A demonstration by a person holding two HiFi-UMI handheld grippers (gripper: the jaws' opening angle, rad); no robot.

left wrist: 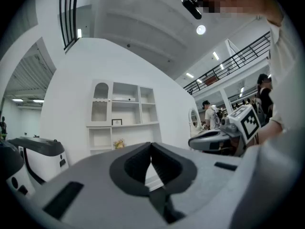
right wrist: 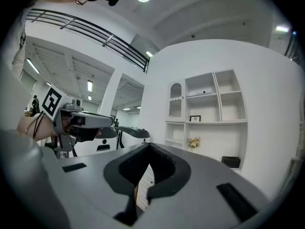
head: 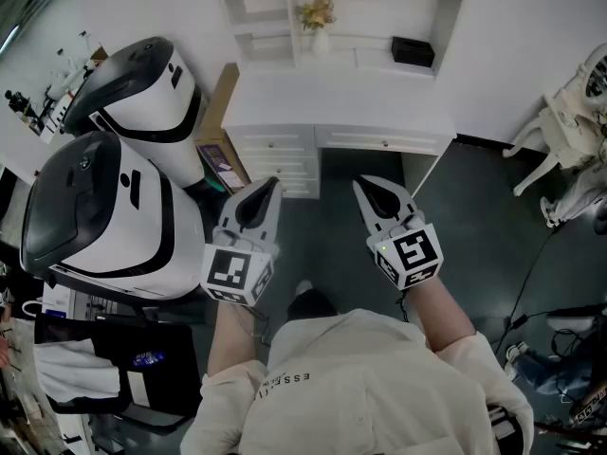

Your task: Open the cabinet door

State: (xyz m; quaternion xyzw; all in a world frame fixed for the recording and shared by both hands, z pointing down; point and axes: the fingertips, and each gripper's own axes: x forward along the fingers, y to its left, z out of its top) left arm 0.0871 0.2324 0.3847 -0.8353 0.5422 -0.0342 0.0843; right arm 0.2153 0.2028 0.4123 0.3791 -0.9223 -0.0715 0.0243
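A white cabinet unit stands ahead against the wall, with open shelves above a desk top and drawers below. Its slatted arched door is at the upper left of the shelves and looks closed; the right gripper view shows the door too. I hold both grippers level and side by side, well short of the unit. The left gripper has its jaws together with nothing in them, tips meeting. The right gripper is likewise shut and empty.
Two large white-and-black machines stand close on the left, with a cardboard box behind them. A flower vase and a black box sit on the shelves. A white chair and floor cables are at right.
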